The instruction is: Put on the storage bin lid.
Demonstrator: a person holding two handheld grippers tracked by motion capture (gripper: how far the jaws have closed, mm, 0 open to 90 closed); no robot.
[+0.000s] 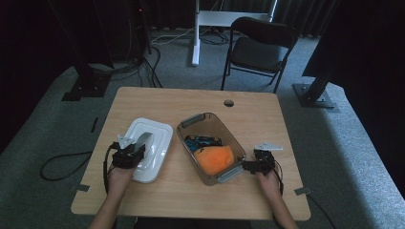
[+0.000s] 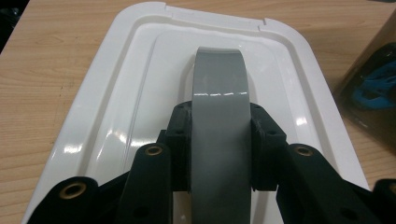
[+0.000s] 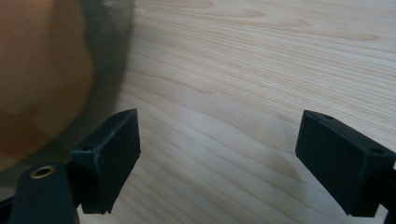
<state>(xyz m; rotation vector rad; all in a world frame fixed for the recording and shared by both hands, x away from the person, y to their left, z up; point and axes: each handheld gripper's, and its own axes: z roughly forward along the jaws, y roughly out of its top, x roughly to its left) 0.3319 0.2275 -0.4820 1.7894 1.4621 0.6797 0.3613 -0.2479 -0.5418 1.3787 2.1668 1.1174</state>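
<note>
Grey tape, a roll [image 2: 219, 135] standing on edge, is being clamped across its width by the left gripper [image 2: 219, 140], whose two black jaws are pressing flat against the roll's two side faces. The roll is standing over the centre of a white plastic lid [image 2: 116, 107], which is lying flat on the wooden table [image 1: 267, 119] just left of a clear plastic bin [image 1: 210, 148]. The right gripper [image 3: 217, 154] is resting with its jaws spread wide, holding nothing, with bare table between them. Its left jaw is lying just beside the bin's rounded near corner; whether it is touching the wall cannot be told. Inside the bin, an orange plush toy [image 1: 215, 158] is lying at the near end, with a blue-and-black object [image 1: 204, 141] behind it.
</note>
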